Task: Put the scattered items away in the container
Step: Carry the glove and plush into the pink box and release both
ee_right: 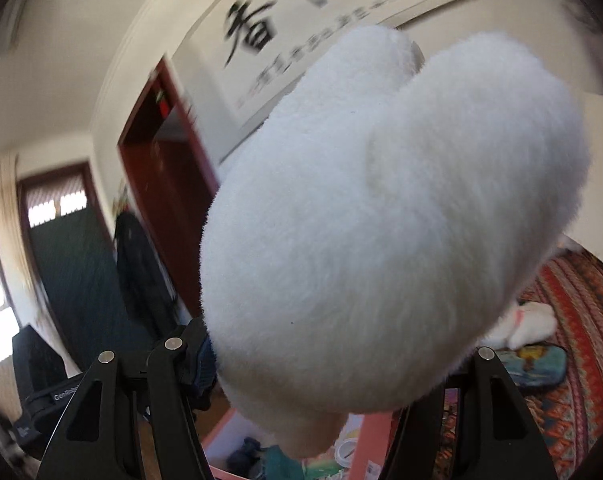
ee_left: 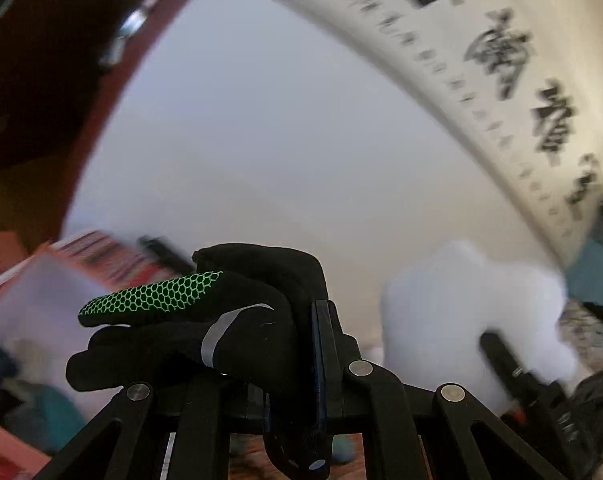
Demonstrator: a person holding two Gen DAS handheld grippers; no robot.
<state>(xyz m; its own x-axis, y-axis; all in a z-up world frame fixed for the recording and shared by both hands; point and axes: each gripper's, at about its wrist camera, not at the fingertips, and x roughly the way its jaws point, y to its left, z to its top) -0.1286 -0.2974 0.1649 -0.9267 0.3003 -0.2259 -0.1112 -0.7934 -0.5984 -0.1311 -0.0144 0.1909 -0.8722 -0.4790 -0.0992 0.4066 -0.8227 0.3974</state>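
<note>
The left gripper has its jaws closed tight on a black fabric glove with a green honeycomb print on one finger and a grey reflective stripe; the glove is pinched at its cuff side between the jaws and the rest of it hangs out to the left of them, folded over itself. The right gripper has its jaws standing fairly wide and gripping a big white fluffy plush toy, which bulges up and forward from between the jaws and fills most of the right wrist view. The same plush toy shows in the left wrist view as a white blurred mass to the right of the left jaws, with the other gripper's black arm beneath it. Below and behind the right jaws is a pink box-like container, and some dark blue and teal cloth things lie inside it, with a roll of white tape near them. To the right of the right jaws there is a bed with a red patterned cover, and another white plush thing lies on it. Above both jaws, on the pale wall, hangs a long white scroll with black brush characters.
</note>
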